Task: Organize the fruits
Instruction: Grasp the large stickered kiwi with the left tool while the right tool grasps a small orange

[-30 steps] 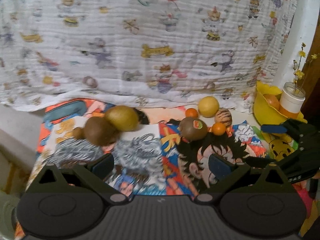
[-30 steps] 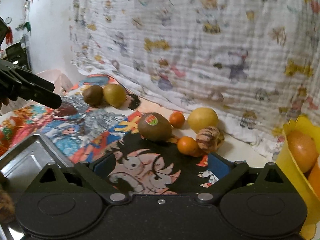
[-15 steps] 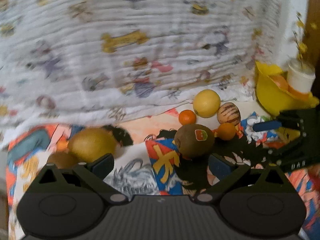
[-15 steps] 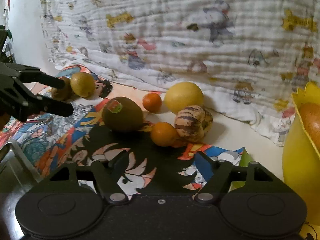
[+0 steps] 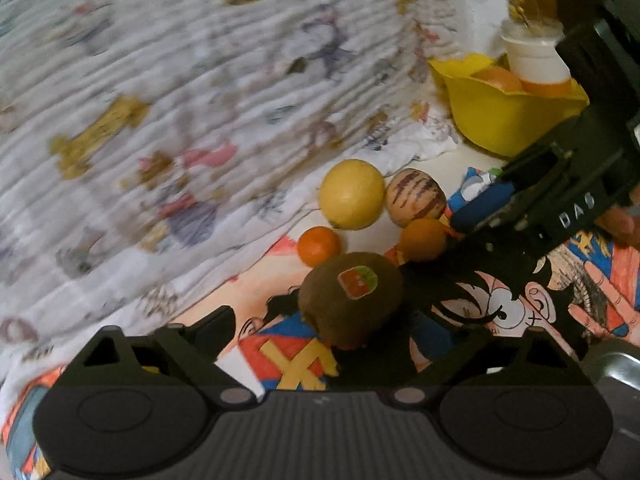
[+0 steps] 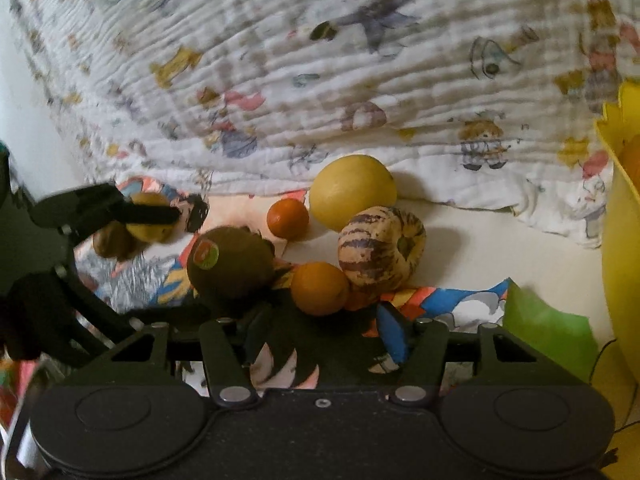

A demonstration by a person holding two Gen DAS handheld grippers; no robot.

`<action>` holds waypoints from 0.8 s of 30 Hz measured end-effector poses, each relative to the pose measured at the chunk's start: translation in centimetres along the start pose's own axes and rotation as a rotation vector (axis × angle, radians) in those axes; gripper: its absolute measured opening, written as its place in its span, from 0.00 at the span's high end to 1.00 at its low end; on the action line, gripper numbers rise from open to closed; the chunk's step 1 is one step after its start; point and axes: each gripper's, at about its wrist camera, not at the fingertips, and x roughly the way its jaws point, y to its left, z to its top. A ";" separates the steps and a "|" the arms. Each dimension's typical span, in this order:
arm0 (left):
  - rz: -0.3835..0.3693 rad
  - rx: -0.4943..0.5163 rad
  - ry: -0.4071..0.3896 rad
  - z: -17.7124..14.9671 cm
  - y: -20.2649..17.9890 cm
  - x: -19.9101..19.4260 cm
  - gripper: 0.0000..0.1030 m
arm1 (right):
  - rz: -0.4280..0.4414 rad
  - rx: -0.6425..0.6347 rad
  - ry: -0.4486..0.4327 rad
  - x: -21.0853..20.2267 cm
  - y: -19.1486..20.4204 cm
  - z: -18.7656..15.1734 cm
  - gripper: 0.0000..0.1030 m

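Note:
A brown kiwi [image 5: 352, 300] with a red-green sticker lies on the cartoon mat, between the open fingers of my left gripper [image 5: 332, 328]. Behind it lie two small oranges [image 5: 319, 245], a yellow lemon [image 5: 352, 194] and a striped melon-like fruit [image 5: 415, 203]. My right gripper [image 6: 320, 326] is open, just short of the near orange [image 6: 319, 288], with the kiwi [image 6: 230, 268] at its left and the striped fruit [image 6: 380, 254] behind. Two more brownish fruits [image 6: 132, 232] lie at the far left, partly hidden by the left gripper.
A yellow bowl [image 5: 504, 120] holding orange fruit stands at the back right with a white cup [image 5: 536, 56] behind it. A cartoon-print cloth [image 6: 320, 60] hangs as a backdrop. A metal tray edge [image 5: 616, 360] shows at the right. A green scrap [image 6: 544, 328] lies near the bowl.
Both grippers have moved forward and closer to the fruit cluster. The left one swung right onto the kiwi; the right one's fingers have narrowed and come up to the near orange.

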 end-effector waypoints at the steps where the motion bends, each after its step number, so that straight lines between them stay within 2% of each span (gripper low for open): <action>1: -0.003 0.013 -0.003 0.1 -0.2 0.3 0.11 | -0.001 0.016 -0.005 0.1 -0.1 0.1 0.42; 3: -0.011 0.021 -0.008 0.2 -0.4 0.8 0.12 | -0.001 0.050 -0.011 0.3 -0.3 0.1 0.44; 5: -0.025 0.017 -0.010 0.2 -0.4 1.4 0.18 | -0.017 0.095 -0.022 0.3 -0.6 0.1 0.47; 12: -0.043 0.024 -0.005 0.4 -0.4 2.6 0.22 | -0.008 0.174 -0.044 0.2 -1.2 0.0 0.50; 16: -0.058 0.004 -0.006 0.4 -0.3 2.8 0.26 | 0.009 0.238 -0.046 0.4 -1.5 0.0 0.51; 19: -0.073 -0.017 -0.006 0.6 -0.2 2.8 0.32 | 0.015 0.266 -0.052 0.5 -1.3 0.0 0.51; 23: -0.069 -0.015 -0.010 0.5 -0.4 2.8 0.36 | 0.001 0.281 -0.055 0.8 -0.9 0.0 0.64; 24: -0.069 -0.018 -0.010 0.5 -0.4 2.7 0.36 | 0.002 0.290 -0.058 0.9 -1.0 0.0 0.64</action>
